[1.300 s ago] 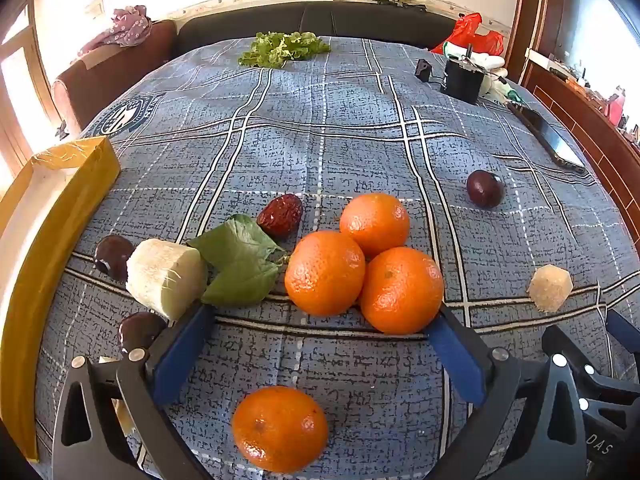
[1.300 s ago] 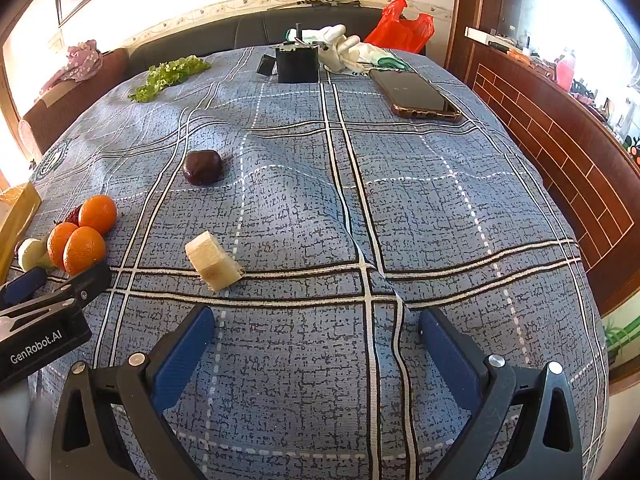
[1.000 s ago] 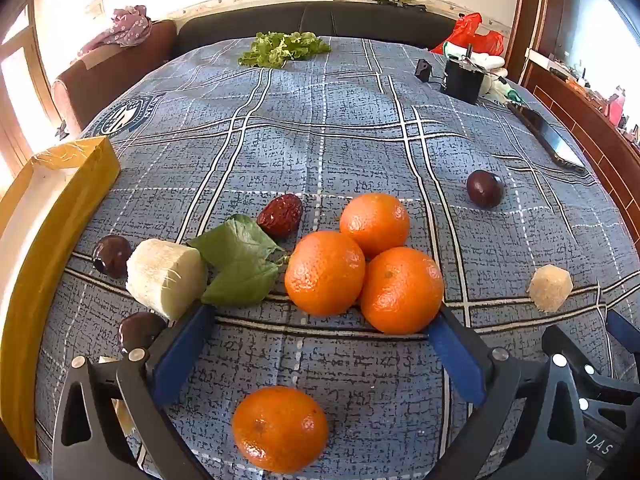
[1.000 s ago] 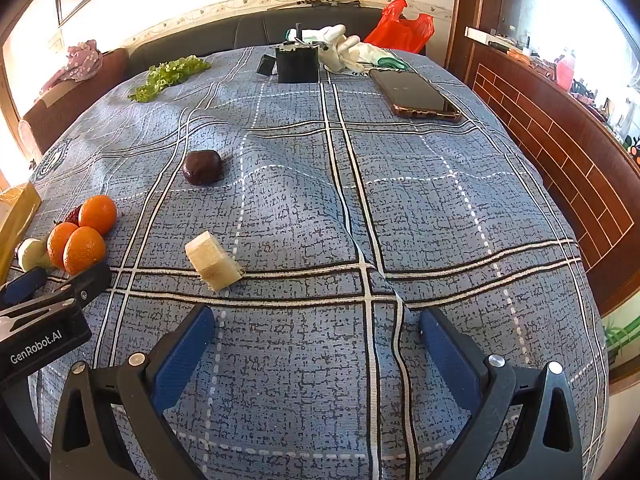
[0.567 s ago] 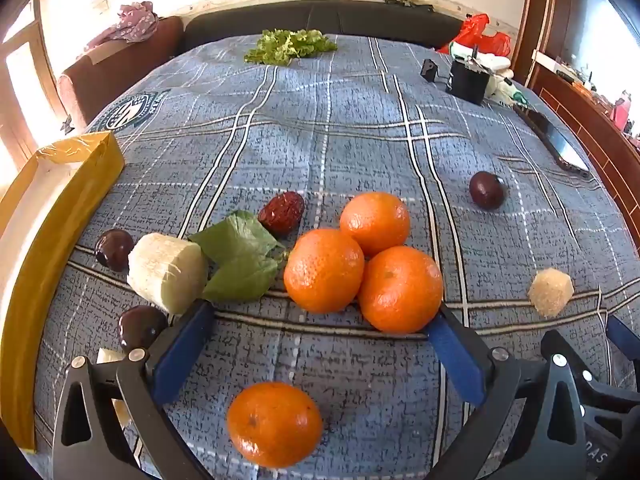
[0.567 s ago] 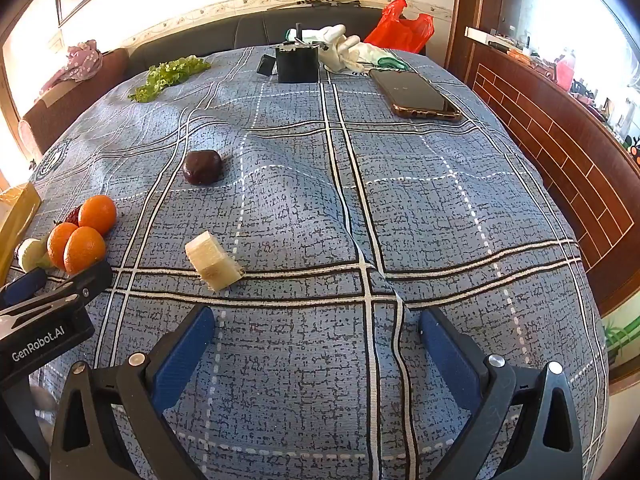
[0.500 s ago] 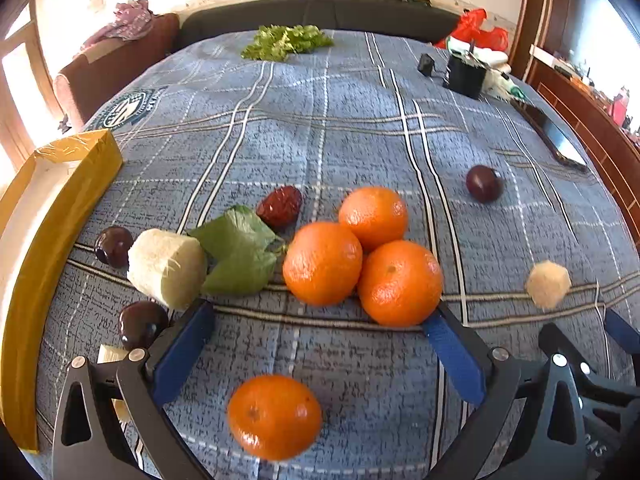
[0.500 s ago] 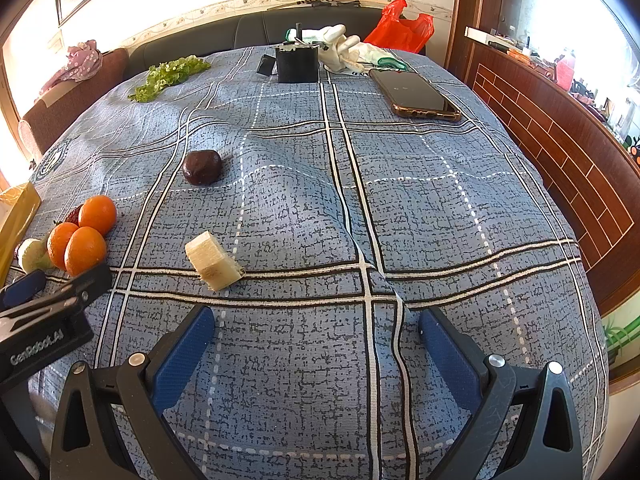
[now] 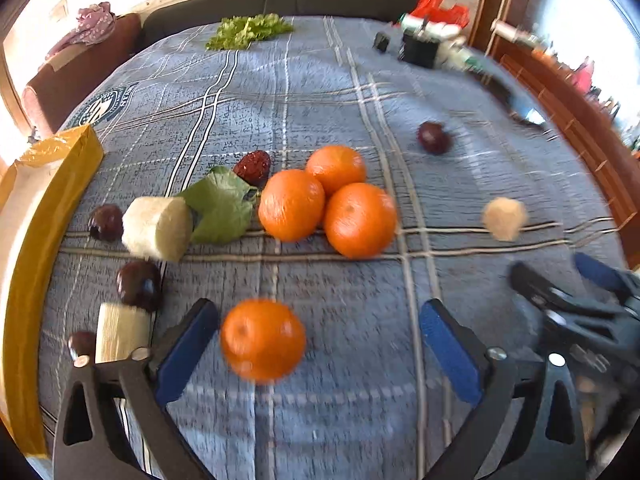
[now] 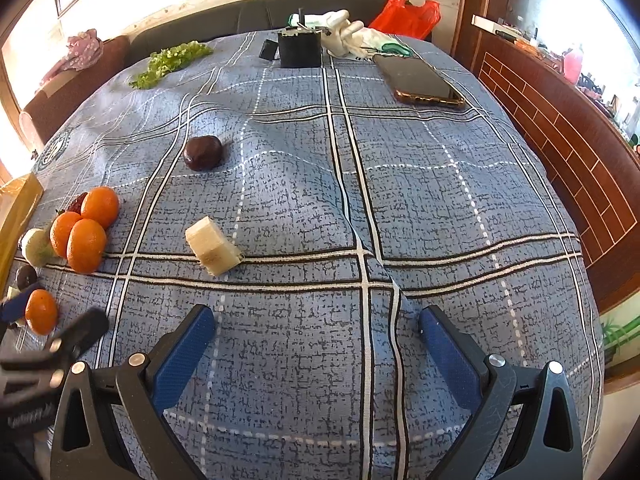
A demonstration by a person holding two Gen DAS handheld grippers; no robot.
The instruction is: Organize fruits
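Observation:
In the left wrist view a lone orange lies on the blue checked cloth between my left gripper's blue pads, close to the left pad. The jaws are closing, and there is still a wide gap on the orange's right side. Beyond it three oranges sit bunched together beside green leaves and a red date. My right gripper stands open over bare cloth. A pale cut chunk and a dark round fruit lie ahead of it.
A yellow box runs along the left edge, with a white cylinder piece, dark fruits and a pale block beside it. A phone, a black box and lettuce lie at the far end.
The left gripper has drawn back and tilted, so the lone orange now sits higher in its view, level with the pads. Its jaws have narrowed a little. The right gripper has kept still.

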